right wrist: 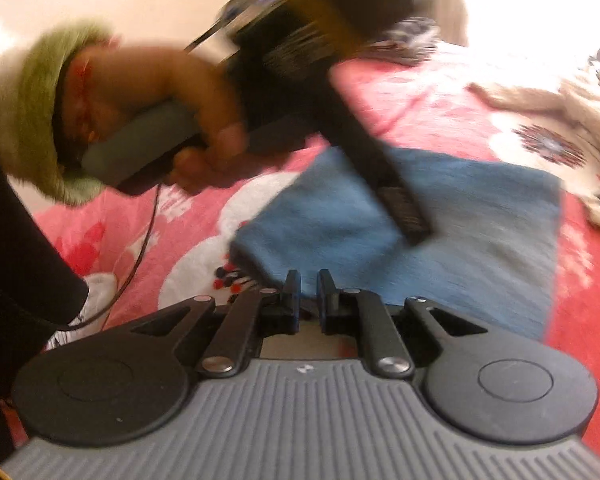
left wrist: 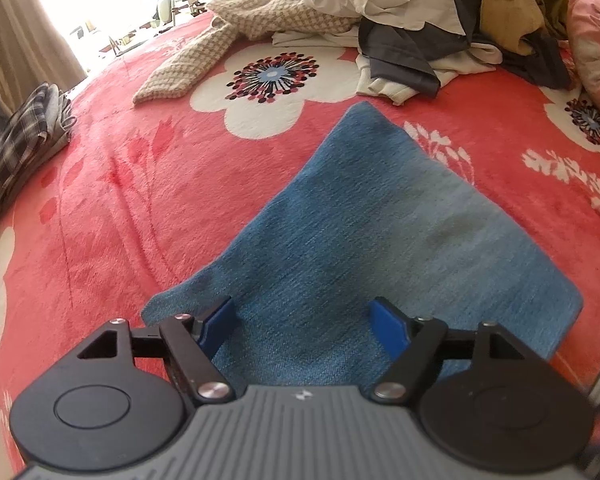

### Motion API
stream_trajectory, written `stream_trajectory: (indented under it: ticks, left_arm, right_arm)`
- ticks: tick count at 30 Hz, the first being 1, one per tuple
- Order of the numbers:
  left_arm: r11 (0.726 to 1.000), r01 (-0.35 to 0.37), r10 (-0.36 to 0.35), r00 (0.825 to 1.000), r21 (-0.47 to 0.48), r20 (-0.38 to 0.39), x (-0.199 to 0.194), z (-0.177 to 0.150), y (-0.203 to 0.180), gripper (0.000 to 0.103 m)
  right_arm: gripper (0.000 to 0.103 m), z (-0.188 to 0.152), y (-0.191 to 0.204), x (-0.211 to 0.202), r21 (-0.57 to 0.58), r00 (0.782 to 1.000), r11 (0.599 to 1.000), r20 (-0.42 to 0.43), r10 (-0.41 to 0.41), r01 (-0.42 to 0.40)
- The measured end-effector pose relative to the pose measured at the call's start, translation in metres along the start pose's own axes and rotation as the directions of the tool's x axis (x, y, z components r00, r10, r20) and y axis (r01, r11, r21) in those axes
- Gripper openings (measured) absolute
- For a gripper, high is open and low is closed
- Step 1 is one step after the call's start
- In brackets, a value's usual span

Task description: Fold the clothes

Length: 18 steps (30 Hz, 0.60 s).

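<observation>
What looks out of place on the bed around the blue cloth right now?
Nothing damaged or spilled. The blue cloth lies folded flat on the red blanket. Only the unfolded clothes pile behind it is a jumble; a plaid garment sits folded at the edge.

No readable text, labels, brands or numbers anywhere.

Red floral blanket (left wrist: 140, 200) bears blue cloth (left wrist: 360, 232) (folded), clothes heap (left wrist: 400, 12), plaid garment (left wrist: 20, 152).
</observation>
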State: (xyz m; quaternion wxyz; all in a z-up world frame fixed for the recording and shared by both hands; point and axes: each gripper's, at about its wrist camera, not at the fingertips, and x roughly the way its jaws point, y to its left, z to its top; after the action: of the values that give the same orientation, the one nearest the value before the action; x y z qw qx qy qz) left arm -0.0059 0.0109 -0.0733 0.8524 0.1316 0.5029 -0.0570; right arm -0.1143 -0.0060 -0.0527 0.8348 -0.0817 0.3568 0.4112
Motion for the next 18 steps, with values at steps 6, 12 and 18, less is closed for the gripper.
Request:
stream_trajectory:
  ticks: [6,12,18]
  left_arm:
    - [1.000,-0.010,0.010,1.000,0.010,0.000,0.001,-0.001,-0.002,0.079]
    - [1.000,-0.013,0.013,1.000,0.016,-0.002,0.001,-0.002,-0.004,0.081]
    - [1.000,-0.016,0.016,1.000,0.024,-0.001,0.001,-0.003,-0.004,0.081]
  right_arm:
    - [0.010,-0.002,-0.043,-0.023,0.126,0.981,0.974,0.031,-0.192,0.187]
    - [0.009,-0.015,-0.051,0.004,0.121,0.960,0.955,-0.107,-0.260,0.272]
    - [0.009,-0.017,-0.052,0.007,0.125,0.956,0.951,-0.118,-0.268,0.282]
